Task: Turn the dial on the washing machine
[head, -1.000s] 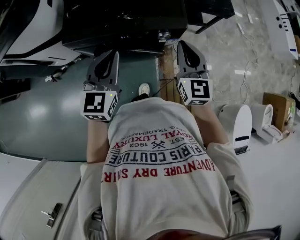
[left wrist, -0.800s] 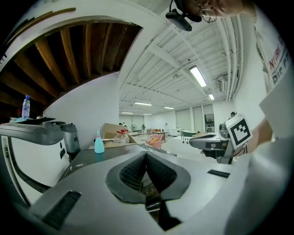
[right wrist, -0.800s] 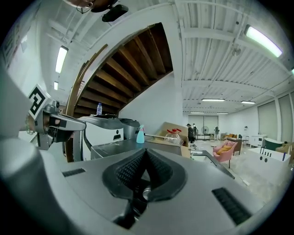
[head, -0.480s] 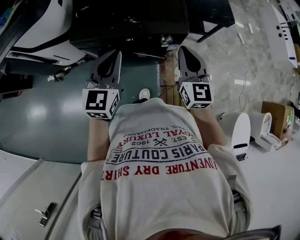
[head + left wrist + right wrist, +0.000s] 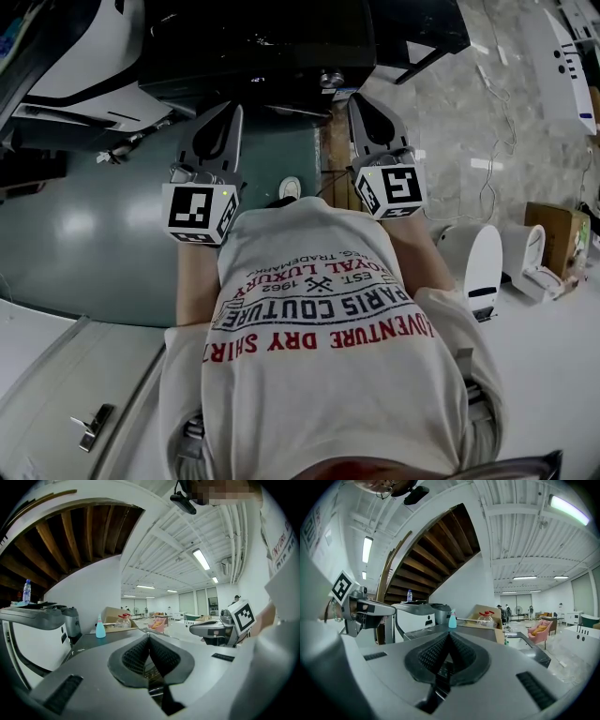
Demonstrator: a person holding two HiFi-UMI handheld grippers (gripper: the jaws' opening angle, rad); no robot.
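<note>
Shifting slightly left since the earlier frame, the right hand-held gripper (image 5: 359, 97) is hovering just short of the silver dial (image 5: 330, 79) on the dark washing machine (image 5: 262, 47), its jaws pressing together on nothing. The left hand-held gripper (image 5: 233, 107) is hovering alongside, jaws likewise meeting, empty.

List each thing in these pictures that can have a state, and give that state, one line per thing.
Left gripper: shut, nothing between the jaws.
Right gripper: shut, nothing between the jaws.
Dial: untouched, no gripper on it.
Blue spray bottle: standing upright.
Clear water bottle: standing upright.
</note>
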